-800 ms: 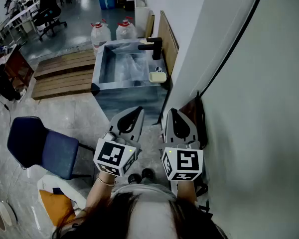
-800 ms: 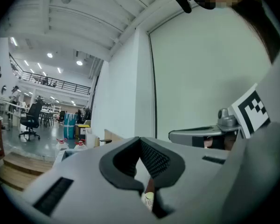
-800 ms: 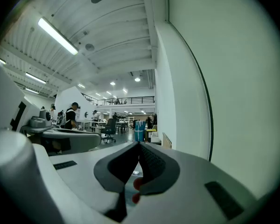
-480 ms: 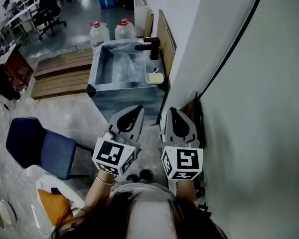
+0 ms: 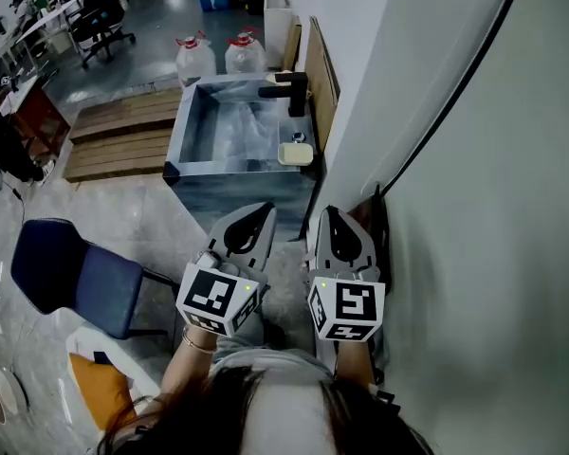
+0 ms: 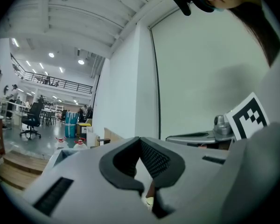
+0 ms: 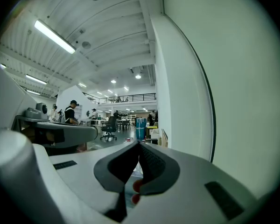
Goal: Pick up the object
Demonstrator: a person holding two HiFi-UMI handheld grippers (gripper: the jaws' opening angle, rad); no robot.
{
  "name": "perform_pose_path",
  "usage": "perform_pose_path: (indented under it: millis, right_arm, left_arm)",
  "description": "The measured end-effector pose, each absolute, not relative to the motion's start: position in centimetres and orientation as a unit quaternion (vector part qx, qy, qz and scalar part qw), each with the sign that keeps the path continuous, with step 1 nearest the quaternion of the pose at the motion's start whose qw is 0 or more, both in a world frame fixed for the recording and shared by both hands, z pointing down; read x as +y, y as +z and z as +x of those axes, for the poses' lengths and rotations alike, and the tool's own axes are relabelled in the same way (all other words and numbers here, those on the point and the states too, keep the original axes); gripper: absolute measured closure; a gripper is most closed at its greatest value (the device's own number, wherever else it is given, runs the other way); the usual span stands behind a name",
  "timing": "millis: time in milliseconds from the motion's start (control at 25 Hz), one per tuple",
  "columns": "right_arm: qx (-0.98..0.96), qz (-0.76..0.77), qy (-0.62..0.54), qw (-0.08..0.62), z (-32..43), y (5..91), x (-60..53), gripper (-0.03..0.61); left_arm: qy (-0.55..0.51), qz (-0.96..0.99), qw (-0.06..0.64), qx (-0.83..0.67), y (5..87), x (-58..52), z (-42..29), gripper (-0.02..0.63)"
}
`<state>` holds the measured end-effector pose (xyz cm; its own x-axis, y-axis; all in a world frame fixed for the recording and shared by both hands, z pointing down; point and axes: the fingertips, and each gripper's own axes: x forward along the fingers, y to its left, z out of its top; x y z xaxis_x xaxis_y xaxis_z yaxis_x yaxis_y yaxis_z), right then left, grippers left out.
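Steel sink (image 5: 177,136) ahead, set against the white wall (image 5: 474,254), w/ a black tap (image 5: 286,90) at its far right corner. A pale yellow block (image 5: 295,154) sits on the right-hand rim, just this side of the tap. Sponge or soap, can't tell. It's prob. the object meant, since nothing else small & loose shows nearby. The task doesn't name it though, so that's my guess.

The left claw (image 5: 264,209) and right claw (image 5: 330,212) are held side by side, low & close to the person's body, both pointing toward the sink. Each is closed tip to tip w/ nothing in it. In the gripper views the dark pads meet at the front, and only room background shows through the gap behind them.

Progress, as I judge it: approx. nil. There's no reach and no grip. The block lies untouched on the rim, well apart from both claws, w/ bare floor in between.

Left to do:
- Get nearer the sink.
- Open one claw (the right one is on the block's side).
- Close it on the block.
- Lift the block clear of the rim.

Also around: blue chair (image 5: 85,282) off to the left, two water jugs (image 5: 195,60) beyond the sink, and wooden pallets (image 5: 119,136) beside it.
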<state>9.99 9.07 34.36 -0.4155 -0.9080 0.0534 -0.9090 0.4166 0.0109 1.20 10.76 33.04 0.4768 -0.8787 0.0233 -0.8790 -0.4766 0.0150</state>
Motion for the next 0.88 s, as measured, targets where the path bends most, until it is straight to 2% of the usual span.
perform_pose_path:
  millis: [400, 880]
  right_arm:
    - [-0.848, 0.529, 0.026, 0.013, 9.6, 35.0, 5.1, 0.554]
    - [-0.843, 0.535, 0.025, 0.042, 7.5, 36.3, -1.4, 0.552]
  left_arm:
    - [0.014, 0.859, 0.019, -0.511, 33.9, 6.8, 0.9, 0.606]
    - [0.020, 0.868, 0.022, -0.495, 34.3, 0.5, -0.7, 0.606]
